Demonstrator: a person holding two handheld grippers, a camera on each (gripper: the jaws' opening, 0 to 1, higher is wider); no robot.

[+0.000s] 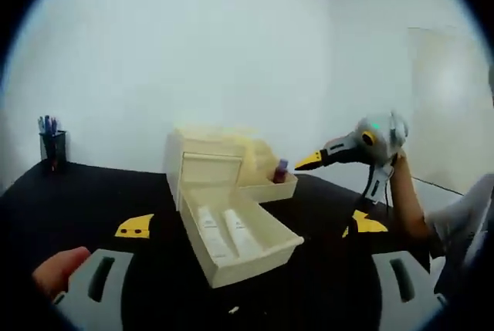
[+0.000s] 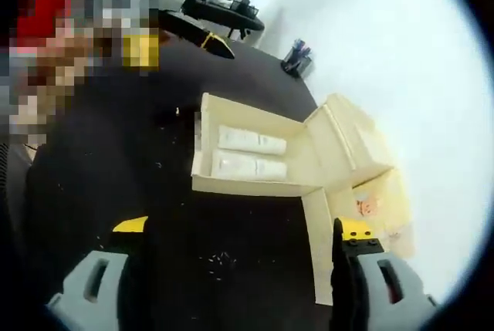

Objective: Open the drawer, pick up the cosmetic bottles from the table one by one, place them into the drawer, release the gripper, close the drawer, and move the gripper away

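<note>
White bottles (image 1: 225, 232) blurred in drawer (image 1: 266, 258)

My drawer (image 1: 241, 240) stands pulled fully out of the cream cabinet (image 1: 212, 163), mid-frame in the left gripper view and centre in the right. Two white bottles (image 1: 228, 232) lie flat inside it, side by side, lengthwise along the drawer. A second, smaller drawer (image 1: 270, 190) sits open just right of the cabinet.

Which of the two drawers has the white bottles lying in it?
The bigger pulled-out drawer, nearest the left gripper, holds two white bottles side by side; the smaller drawer holds something purple.
</note>
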